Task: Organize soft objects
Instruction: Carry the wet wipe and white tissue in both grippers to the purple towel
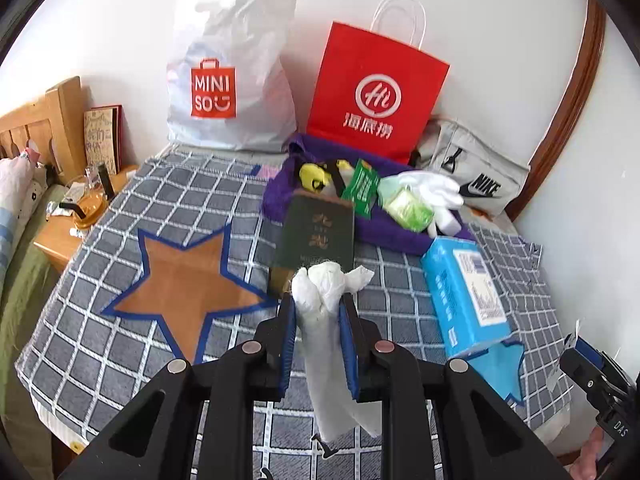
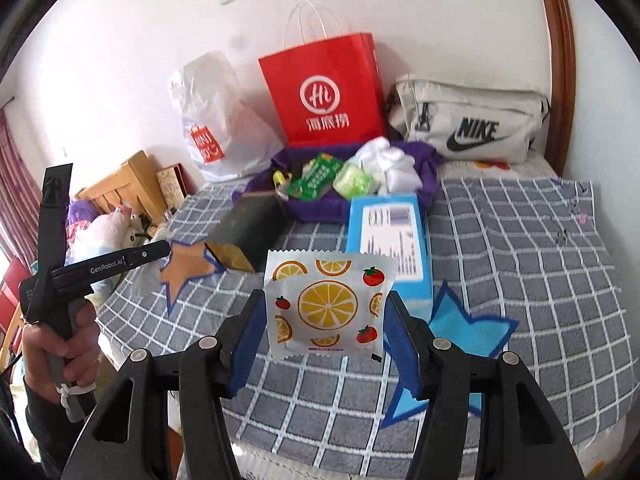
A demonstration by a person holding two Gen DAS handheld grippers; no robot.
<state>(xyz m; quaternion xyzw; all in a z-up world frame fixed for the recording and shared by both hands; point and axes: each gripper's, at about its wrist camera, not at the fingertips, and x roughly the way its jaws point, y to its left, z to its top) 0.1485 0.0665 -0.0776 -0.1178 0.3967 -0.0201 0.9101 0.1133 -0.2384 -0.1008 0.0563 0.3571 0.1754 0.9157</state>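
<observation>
In the left wrist view my left gripper (image 1: pixel 318 302) is shut on a rolled white soft cloth or bag (image 1: pixel 324 344), which hangs down between the blue pads above the checked bedspread (image 1: pixel 120 344). My right gripper (image 2: pixel 325 302) is shut on a flat white packet printed with orange slices and strawberries (image 2: pixel 328 308), held upright over the bed. Beyond both lies a purple cloth (image 1: pixel 384 232) (image 2: pixel 428 172) holding white gloves (image 1: pixel 432 190), a green packet (image 1: pixel 366 186) and a pale green pack (image 1: pixel 410 208). An orange star patch (image 1: pixel 188 284) and a blue star patch (image 2: pixel 464 332) lie on the bedspread.
A dark green book (image 1: pixel 316 236) and a blue tissue pack (image 1: pixel 464 292) lie in front of the purple cloth. A white Miniso bag (image 1: pixel 232 76), a red paper bag (image 1: pixel 376 92) and a grey Nike bag (image 1: pixel 476 176) stand against the wall. A wooden nightstand (image 1: pixel 56 244) is at left.
</observation>
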